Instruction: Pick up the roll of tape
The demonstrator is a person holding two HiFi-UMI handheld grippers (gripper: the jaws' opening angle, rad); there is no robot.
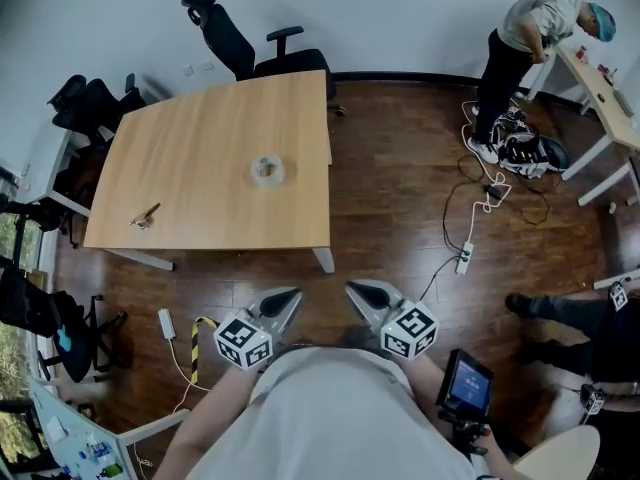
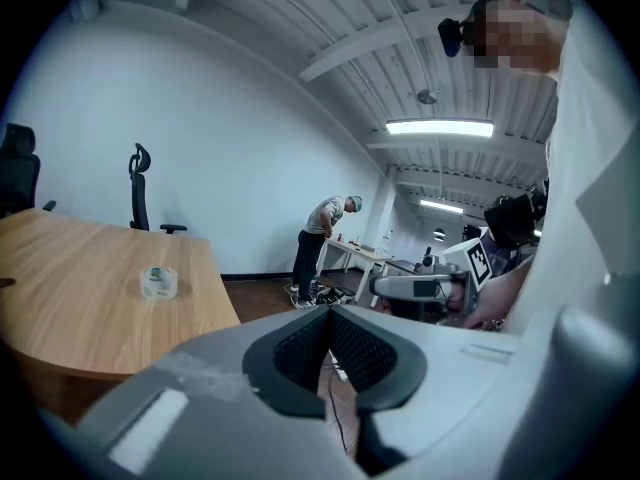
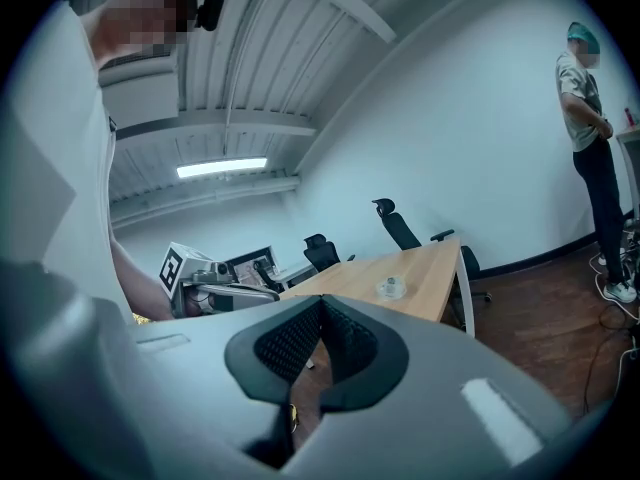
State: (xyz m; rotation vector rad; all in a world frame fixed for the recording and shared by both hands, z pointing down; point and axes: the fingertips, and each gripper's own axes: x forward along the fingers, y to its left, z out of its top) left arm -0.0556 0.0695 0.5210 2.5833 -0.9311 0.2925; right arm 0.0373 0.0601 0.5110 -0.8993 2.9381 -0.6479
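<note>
The roll of clear tape (image 1: pixel 267 169) lies flat near the middle of the wooden table (image 1: pixel 200 138). It also shows in the left gripper view as the tape (image 2: pixel 158 281) and, small, in the right gripper view as the tape (image 3: pixel 391 287). My left gripper (image 1: pixel 292 295) and right gripper (image 1: pixel 352 289) hover side by side over the floor, short of the table's near edge and well away from the roll. Both are shut with nothing between the jaws: the left gripper's (image 2: pixel 328 313) pads meet, and so do the right gripper's (image 3: pixel 322 303).
A small metal object (image 1: pixel 145 216) lies near the table's left front. A black office chair (image 1: pixel 235 43) stands behind the table. A person (image 1: pixel 520 53) stands at a white desk (image 1: pixel 610 98) far right. A power strip (image 1: pixel 464 258) and cables lie on the dark wood floor.
</note>
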